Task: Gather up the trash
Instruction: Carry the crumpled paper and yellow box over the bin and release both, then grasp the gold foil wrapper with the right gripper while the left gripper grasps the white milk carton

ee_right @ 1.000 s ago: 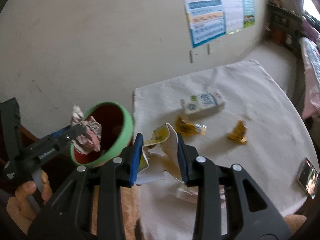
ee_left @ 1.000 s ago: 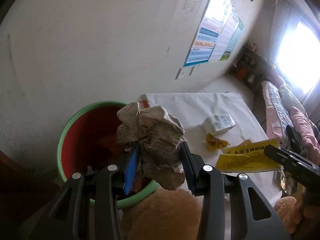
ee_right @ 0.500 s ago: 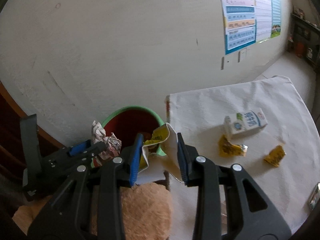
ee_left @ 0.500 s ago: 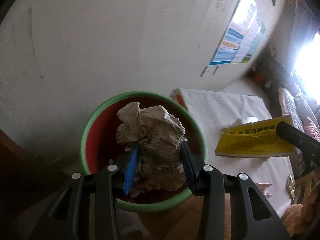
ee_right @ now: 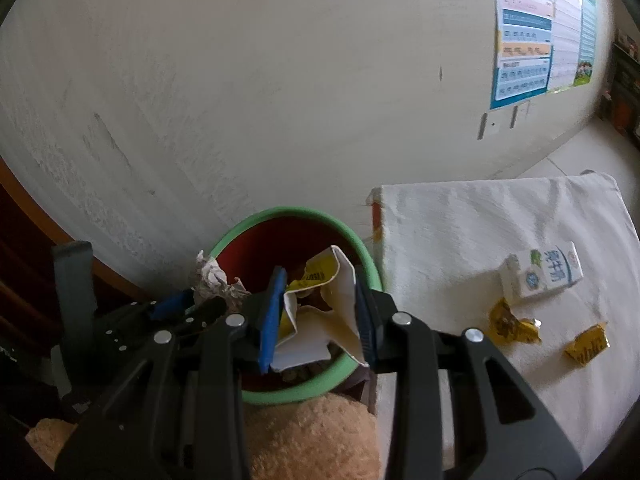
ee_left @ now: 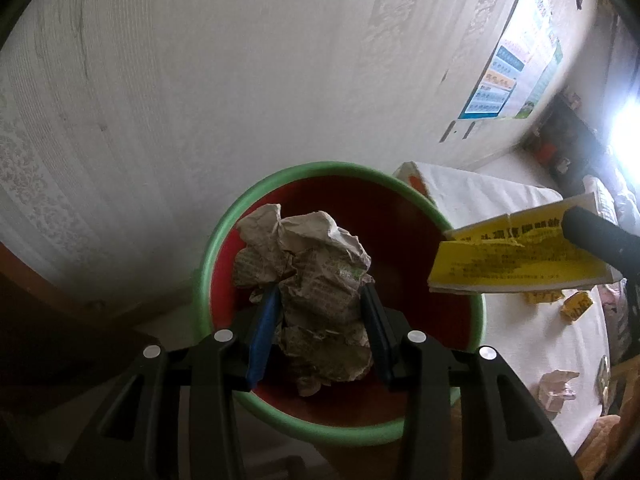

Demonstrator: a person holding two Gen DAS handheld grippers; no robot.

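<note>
Green-rimmed red bin [ee_left: 218, 240], yellow wrapper [ee_left: 516, 264]

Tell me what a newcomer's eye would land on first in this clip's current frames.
Probably the red bin with a green rim, standing against the wall beside the white-covered table. Both tools hang over it: the left tool is shut on a crumpled paper ball, the right tool on a torn yellow-and-white wrapper. A milk carton and yellow scraps lie on the table.
</note>
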